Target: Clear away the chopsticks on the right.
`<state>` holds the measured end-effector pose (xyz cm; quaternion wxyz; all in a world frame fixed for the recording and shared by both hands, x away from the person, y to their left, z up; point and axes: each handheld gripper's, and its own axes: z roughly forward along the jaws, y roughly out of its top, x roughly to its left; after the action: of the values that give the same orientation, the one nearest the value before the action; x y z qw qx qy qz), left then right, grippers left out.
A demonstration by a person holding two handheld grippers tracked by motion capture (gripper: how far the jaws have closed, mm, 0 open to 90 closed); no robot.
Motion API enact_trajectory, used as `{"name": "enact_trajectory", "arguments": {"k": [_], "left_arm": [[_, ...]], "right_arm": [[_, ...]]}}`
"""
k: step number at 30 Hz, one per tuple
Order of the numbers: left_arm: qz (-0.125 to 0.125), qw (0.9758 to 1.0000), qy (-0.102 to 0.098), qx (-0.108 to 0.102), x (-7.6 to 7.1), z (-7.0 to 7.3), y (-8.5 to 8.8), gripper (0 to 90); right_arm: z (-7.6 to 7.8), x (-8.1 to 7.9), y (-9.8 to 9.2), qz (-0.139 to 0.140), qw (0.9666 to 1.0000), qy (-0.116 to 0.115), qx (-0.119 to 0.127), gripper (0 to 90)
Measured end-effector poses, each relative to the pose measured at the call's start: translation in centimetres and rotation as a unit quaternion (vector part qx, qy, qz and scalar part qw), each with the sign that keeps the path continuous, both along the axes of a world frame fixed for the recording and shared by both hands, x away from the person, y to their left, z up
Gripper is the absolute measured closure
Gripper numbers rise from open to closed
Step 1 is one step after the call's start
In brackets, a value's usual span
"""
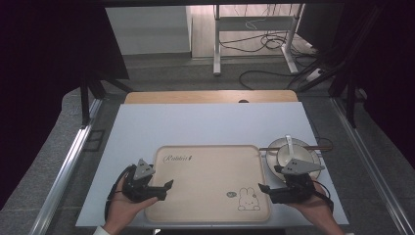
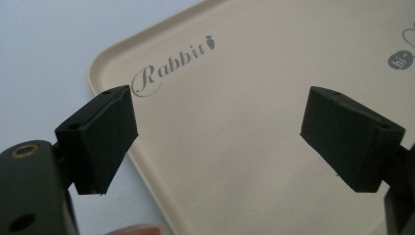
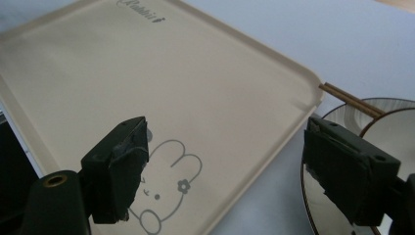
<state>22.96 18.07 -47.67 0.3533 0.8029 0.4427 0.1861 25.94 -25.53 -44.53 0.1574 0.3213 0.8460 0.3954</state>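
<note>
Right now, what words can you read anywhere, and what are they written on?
"Rabbit", in grey curly letters with a little carrot after it, on the beige tray near one corner.
"hi", in a small grey speech bubble on the same tray, cut off at the picture's edge.
In the high view the bubble sits beside the drawn rabbit; its letters are too small to read there.

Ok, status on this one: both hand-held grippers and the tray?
Left hand-held gripper open at tray's left edge. Right hand-held gripper open at its right edge. Tray bare, flat. Bowl and chopsticks beside it.

Black left gripper (image 1: 169,186), grey triangular plate, black cable
</note>
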Motion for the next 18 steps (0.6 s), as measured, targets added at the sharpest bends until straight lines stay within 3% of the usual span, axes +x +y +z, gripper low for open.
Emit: {"name": "enact_trajectory", "arguments": {"k": [6,13,18], "left_arm": [[0.000,1.0000,0.001,0.004,0.1,0.0,0.1,14.2],[0.002,0.9999,0.001,0.013,0.3,-0.2,0.2,14.5],[0.006,0.9998,0.000,0.021,0.7,-0.4,0.1,14.4]], "right_arm": [[0.5,0.6,0.3,-0.005,1.0000,0.007,-0.004,18.4],[2.8,2.2,0.7,-0.008,0.9999,0.003,-0.006,18.7],[5.2,5.0,-0.6,-0.057,0.9983,-0.013,0.005,18.9]]}}
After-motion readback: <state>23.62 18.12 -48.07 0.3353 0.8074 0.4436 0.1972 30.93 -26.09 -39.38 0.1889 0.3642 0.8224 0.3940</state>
